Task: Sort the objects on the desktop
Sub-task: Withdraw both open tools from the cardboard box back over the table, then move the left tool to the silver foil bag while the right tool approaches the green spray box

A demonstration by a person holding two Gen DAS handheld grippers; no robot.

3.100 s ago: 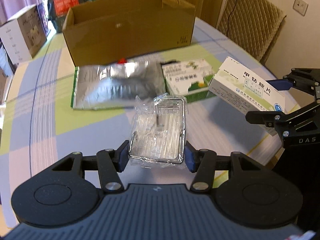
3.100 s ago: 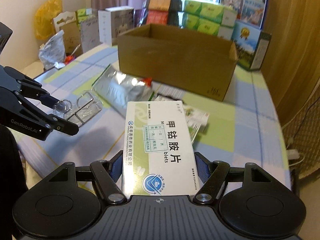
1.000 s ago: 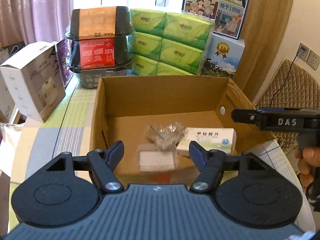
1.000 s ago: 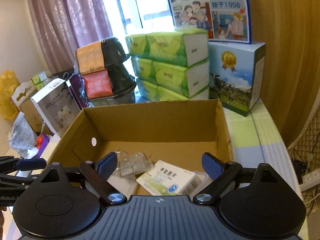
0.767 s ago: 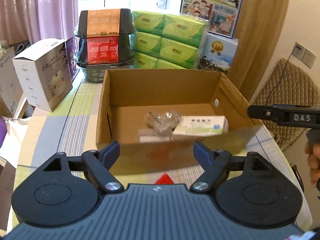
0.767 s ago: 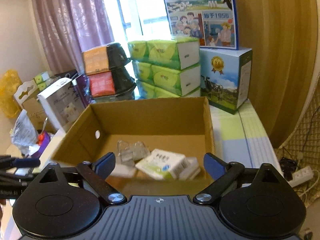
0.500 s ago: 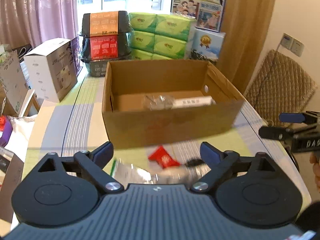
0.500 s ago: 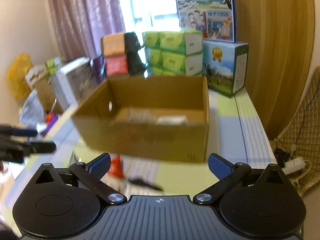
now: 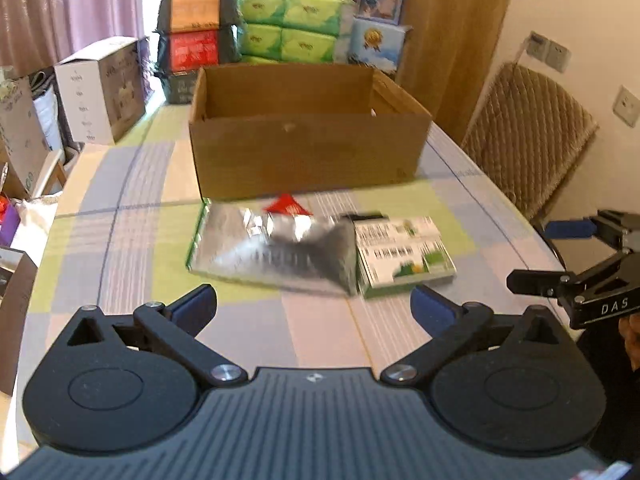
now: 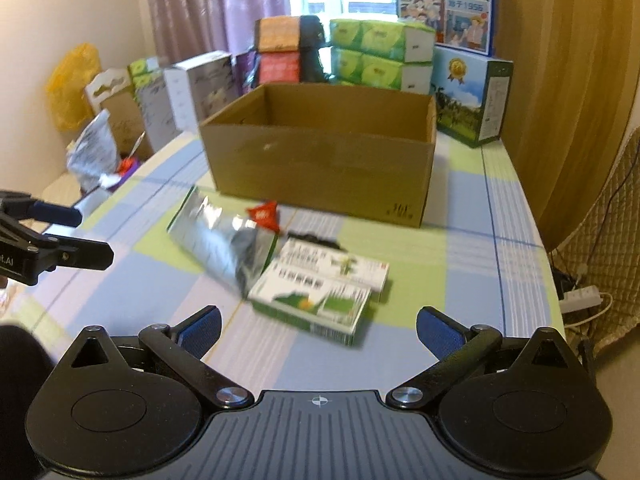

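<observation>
Right wrist: one cardboard box (image 10: 320, 160), one foil pouch (image 10: 224, 240), two green cartons (image 10: 316, 304).

The right gripper (image 10: 318, 326) hangs empty, fingers (image 10: 438, 330) wide apart, above the checked worktop (image 10: 472, 264). Just beyond lie a green-and-white carton (image 10: 320, 300), a crumpled silver foil pouch (image 10: 224, 240) and a small red packet (image 10: 264, 214); farther stands a brown cardboard box (image 10: 320, 164).

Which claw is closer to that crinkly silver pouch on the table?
Probably left. The left claw hangs open just short of the silver pouch, facing it. The right claw is open too, but sits before the green-and-white boxes, with the pouch further off to its left.
</observation>
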